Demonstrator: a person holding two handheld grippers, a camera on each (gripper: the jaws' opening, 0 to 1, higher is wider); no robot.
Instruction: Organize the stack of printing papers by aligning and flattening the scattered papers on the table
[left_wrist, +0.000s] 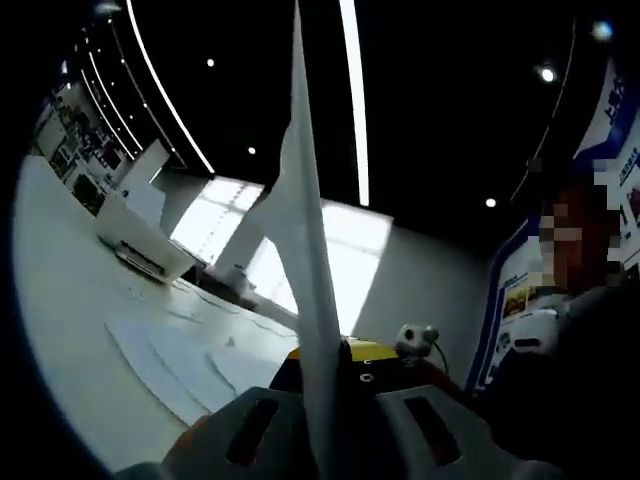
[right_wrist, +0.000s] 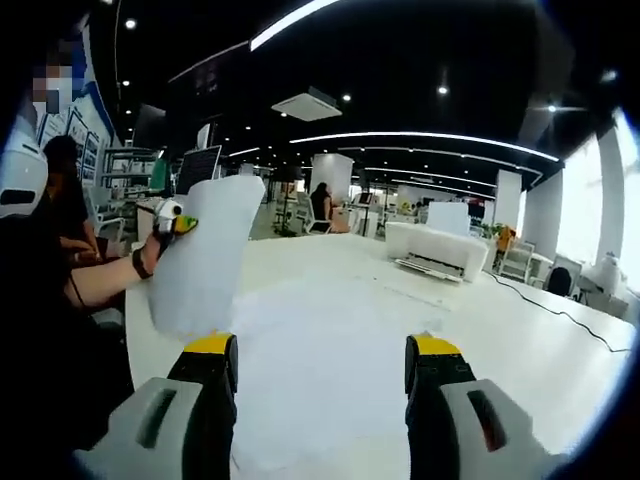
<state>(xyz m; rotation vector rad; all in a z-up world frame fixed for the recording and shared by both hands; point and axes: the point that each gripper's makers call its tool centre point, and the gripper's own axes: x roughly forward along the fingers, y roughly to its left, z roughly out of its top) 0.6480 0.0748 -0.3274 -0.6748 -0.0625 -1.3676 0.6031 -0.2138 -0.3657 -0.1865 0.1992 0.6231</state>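
My left gripper (left_wrist: 322, 440) pinches a thin paper sheet (left_wrist: 305, 260) up in the air.
Paper is light and floppy, so I hold its edge; my right gripper (right_wrist: 322, 372) is wide apart over papers (right_wrist: 330, 340) on the bench (right_wrist: 540, 350).

A white table (right_wrist: 560, 370) bears loose papers (right_wrist: 320, 340) and seemingly a printer (right_wrist: 435, 250).

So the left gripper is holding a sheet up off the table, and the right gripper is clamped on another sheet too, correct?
Not quite. The left gripper does hold a sheet of paper up off the table, seen in the left gripper view. But the right gripper is open and holds nothing: the right gripper view shows its jaws apart above the papers on the table.
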